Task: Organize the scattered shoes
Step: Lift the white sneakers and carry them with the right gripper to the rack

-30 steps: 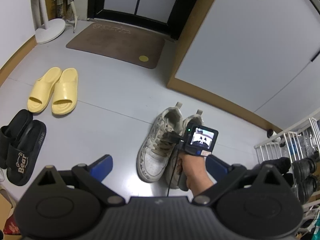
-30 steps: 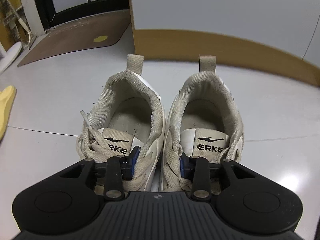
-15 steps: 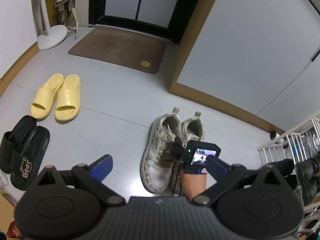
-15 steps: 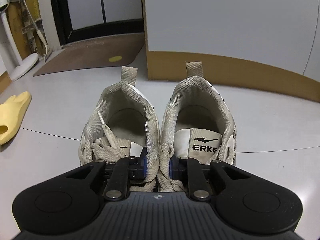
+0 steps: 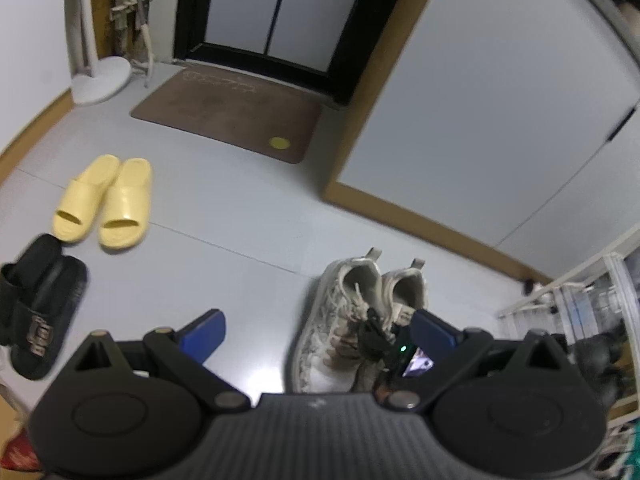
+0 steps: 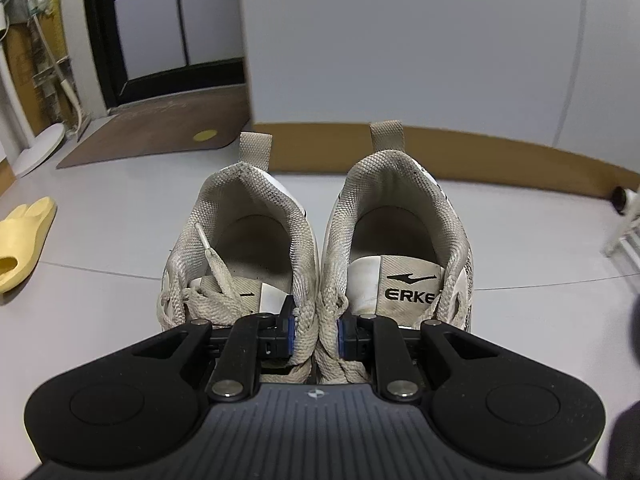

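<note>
- Now pinching the white sneakers [image 6: 320, 248] together: right gripper [image 6: 316, 330], blue pads pressed on the inner walls and laces of both shoes at once, one pad inside each shoe beside its tongue.
- Side by side and touching along their inner edges, heel loops aimed away from the right gripper toward the tan baseboard [image 6: 480, 152], toes toward the camera and hidden under the gripper body.
- Long axes parallel, running from the gripper straight toward the baseboard; "ERKE" tongue label readable on the right-hand shoe.
- Seen from the left wrist: same pair [image 5: 360, 312] near the baseboard, heels toward it, right gripper clamped over the lacing, partly hidden behind a blue finger.
- Spread wide and holding nothing: left gripper [image 5: 316, 332], well clear of the sneakers.
- Farther from the baseboard, across open floor: yellow slides [image 5: 106, 202], paired and touching, open toes toward the camera.
- Beyond those, black slides [image 5: 38, 304], also paired.
- Close beside the sneakers, along the same baseboard: white wire shoe rack [image 5: 568, 304] with dark shoes inside, blurred.
</note>
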The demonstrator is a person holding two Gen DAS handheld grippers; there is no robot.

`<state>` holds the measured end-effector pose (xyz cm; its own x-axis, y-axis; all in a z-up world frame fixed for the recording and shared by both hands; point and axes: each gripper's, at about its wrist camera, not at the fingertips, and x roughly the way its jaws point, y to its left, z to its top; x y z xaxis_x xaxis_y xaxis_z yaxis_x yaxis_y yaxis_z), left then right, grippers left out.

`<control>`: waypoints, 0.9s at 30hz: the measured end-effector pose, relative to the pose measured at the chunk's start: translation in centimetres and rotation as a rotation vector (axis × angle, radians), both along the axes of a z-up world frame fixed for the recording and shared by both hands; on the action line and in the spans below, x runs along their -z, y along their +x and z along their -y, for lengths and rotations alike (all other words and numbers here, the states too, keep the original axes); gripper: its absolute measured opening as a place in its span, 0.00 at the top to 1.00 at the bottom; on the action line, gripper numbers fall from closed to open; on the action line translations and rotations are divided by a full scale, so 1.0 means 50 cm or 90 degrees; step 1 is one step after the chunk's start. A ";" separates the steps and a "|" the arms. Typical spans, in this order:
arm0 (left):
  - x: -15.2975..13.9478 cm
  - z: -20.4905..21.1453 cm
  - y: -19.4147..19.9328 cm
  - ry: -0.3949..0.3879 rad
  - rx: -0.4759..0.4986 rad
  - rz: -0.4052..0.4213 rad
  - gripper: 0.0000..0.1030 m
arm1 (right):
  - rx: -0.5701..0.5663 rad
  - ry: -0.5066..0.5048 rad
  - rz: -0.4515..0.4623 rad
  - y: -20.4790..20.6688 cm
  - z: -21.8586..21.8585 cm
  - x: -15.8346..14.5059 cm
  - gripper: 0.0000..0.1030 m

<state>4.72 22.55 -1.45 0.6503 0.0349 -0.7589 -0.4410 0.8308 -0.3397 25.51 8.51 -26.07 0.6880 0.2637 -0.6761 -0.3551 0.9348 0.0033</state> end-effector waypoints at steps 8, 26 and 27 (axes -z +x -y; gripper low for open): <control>-0.020 0.043 -0.012 -0.030 -0.003 0.025 0.03 | 0.009 -0.029 0.057 -0.022 0.095 -0.155 0.81; -0.008 0.133 -0.015 -0.031 0.086 0.022 0.03 | 0.152 -0.039 0.142 -0.077 0.375 -0.455 0.81; -0.004 0.133 -0.012 -0.030 0.084 0.016 0.03 | 0.162 -0.039 0.147 -0.079 0.393 -0.466 0.81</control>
